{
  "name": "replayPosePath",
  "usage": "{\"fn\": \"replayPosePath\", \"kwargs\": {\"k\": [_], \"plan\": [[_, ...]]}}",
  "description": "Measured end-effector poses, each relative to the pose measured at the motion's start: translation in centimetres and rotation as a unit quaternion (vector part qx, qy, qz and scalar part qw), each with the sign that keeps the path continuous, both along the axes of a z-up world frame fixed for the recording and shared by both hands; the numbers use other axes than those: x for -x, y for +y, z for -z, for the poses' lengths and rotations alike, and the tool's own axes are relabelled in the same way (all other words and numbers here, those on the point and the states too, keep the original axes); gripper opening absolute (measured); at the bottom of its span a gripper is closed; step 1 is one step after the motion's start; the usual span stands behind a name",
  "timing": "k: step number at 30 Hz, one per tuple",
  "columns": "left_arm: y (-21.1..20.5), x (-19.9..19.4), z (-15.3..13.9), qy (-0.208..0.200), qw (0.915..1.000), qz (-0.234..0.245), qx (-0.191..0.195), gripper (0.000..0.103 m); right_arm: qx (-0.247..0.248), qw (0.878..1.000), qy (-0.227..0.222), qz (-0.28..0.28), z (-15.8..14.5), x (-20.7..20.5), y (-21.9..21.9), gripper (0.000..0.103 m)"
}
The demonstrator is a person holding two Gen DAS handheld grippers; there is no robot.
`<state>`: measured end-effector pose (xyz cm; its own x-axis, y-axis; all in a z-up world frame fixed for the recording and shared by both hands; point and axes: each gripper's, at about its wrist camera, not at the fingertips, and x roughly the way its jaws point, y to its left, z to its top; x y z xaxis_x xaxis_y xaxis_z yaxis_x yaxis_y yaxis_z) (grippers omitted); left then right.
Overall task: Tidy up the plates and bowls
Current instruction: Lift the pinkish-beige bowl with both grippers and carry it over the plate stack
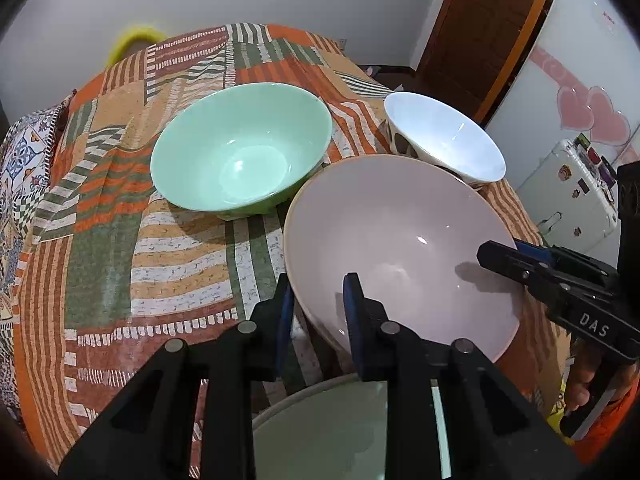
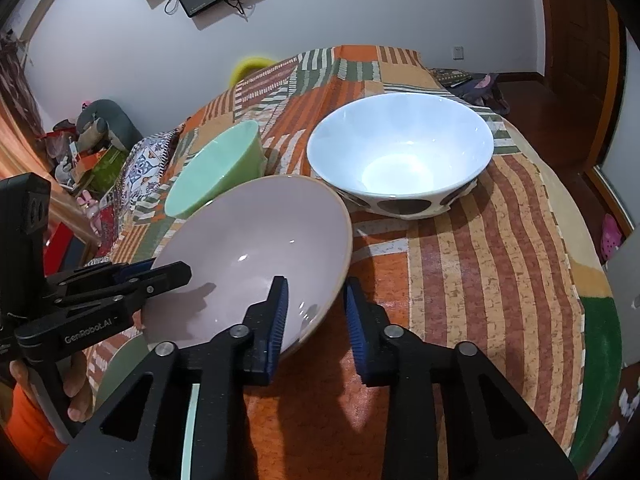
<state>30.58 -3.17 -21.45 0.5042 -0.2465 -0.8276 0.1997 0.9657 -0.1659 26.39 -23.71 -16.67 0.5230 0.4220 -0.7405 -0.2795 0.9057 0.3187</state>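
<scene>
The pink bowl [image 1: 400, 248] sits tilted in the lower middle of the left wrist view, its near rim caught between the blue pads of the left gripper [image 1: 316, 300]; one pad lies outside the wall and one inside, and they look clamped on the rim. The right gripper [image 2: 316, 304] straddles the opposite rim in its own view, lower centre; its pads stand close about the wall, though a sliver of orange cloth shows beside the outer pad, so I judge it clamped on the bowl without being certain. Two grips on opposite edges would suit a wide, smooth bowl that one narrow pinch could let swing; the tilt suggests it is carried rather than resting flat.

The green bowl [image 1: 240, 156] stands upright at centre left on the patterned tablecloth [image 1: 100, 248]; the white spotted bowl [image 1: 444, 140] stands at upper right, just behind the pink one; either could be the nesting target, I suppose.

Only the left view shows the pale green plate [image 1: 344, 436] under the gripper at the bottom edge and the full mouth of the green bowl; the right view gives merely an edge of that plate, but shows the white bowl whole, its dark spots, and open cloth at right; each view also shows the other gripper gripping the pink rim.
</scene>
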Motion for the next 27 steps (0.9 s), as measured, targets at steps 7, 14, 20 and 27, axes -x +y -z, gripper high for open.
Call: {"fn": "replayPosePath", "kwargs": {"k": [7, 14, 20, 27], "plan": [[0.1, 0.9, -0.8, 0.005, 1.0, -0.003, 0.006, 0.024, 0.012, 1.0, -0.002, -0.001, -0.7, 0.6, 0.2, 0.023], [0.1, 2.6, -3.3, -0.018, 0.9998, 0.001, 0.0, 0.024, 0.012, 1.0, -0.014, -0.002, -2.0, 1.6, 0.2, 0.023], [0.5, 4.5, -5.3, -0.034, 0.9994, -0.004, -0.003, 0.024, 0.016, 0.999, -0.032, -0.008, -3.3, 2.8, 0.9, 0.023], [2.2, 7.5, -7.0, -0.049, 0.9986, -0.016, -0.002, 0.024, 0.014, 0.998, -0.052, -0.025, -5.1, 4.4, 2.1, 0.023]]}}
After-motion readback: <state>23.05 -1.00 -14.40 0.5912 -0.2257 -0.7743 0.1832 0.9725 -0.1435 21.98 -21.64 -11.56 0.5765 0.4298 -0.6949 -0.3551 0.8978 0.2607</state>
